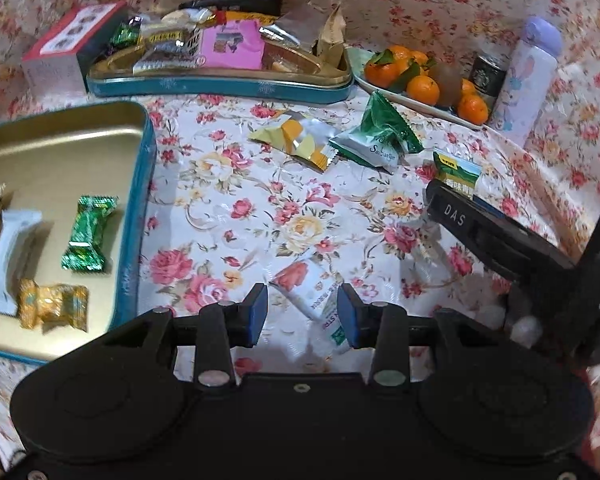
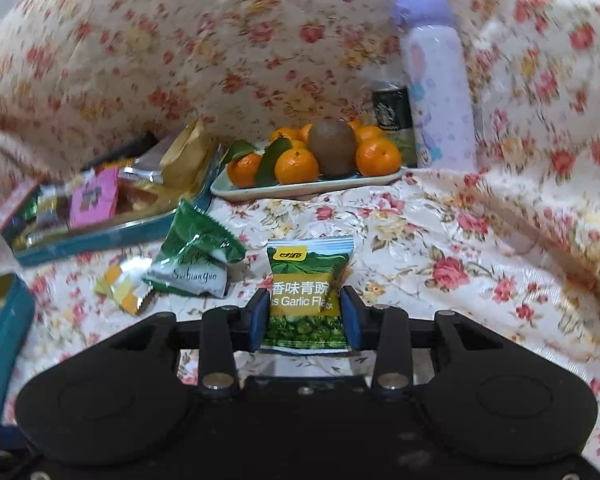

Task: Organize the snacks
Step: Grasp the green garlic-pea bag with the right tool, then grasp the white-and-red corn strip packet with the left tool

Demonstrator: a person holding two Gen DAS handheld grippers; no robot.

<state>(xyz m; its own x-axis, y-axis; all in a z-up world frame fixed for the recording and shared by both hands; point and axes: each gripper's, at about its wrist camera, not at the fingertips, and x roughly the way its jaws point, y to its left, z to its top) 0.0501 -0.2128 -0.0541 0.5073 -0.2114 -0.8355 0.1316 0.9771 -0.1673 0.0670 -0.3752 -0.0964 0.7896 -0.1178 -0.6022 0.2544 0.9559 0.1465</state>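
Green garlic-pea packet (image 2: 306, 294) sits upright between right gripper (image 2: 305, 314) jaws, pads touching its sides.

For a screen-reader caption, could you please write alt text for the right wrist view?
The right gripper closes around a green garlic pea packet on a floral tablecloth. Behind it sit a plate of oranges and a lilac bottle.

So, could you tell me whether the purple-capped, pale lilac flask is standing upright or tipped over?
Upright: the lilac flask stands cap-up behind the fruit tray, beside a dark can.
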